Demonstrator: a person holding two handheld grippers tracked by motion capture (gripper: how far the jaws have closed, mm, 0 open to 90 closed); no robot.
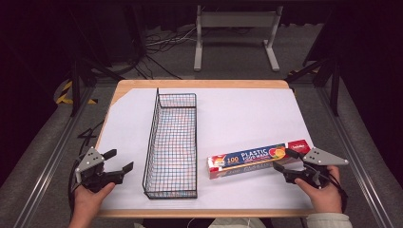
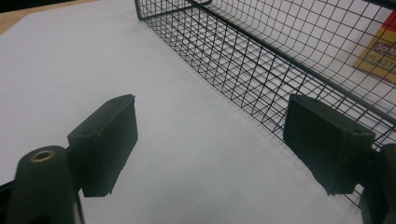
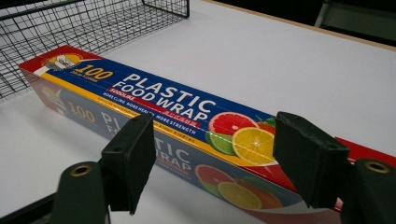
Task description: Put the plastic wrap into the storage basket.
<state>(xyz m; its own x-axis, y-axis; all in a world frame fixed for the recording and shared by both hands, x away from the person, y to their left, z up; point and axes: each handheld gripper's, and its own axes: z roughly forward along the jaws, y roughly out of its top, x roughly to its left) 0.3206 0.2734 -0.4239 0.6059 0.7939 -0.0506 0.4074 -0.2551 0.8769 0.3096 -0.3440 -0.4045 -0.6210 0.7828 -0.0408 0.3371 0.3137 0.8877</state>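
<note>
A long box of plastic food wrap, blue and red with citrus pictures, lies flat on the white table right of a black wire basket. My right gripper is at the box's right end. In the right gripper view its jaws stand open on either side of the box, with the pads apart from it. My left gripper rests open near the front left, beside the basket's left wall. Nothing lies between its jaws but bare table, and the basket wall runs just past the right jaw.
The basket is long, narrow and empty, running from the front edge toward the back. White paper covers the wooden tabletop. A metal stand and cables are on the floor beyond the far edge.
</note>
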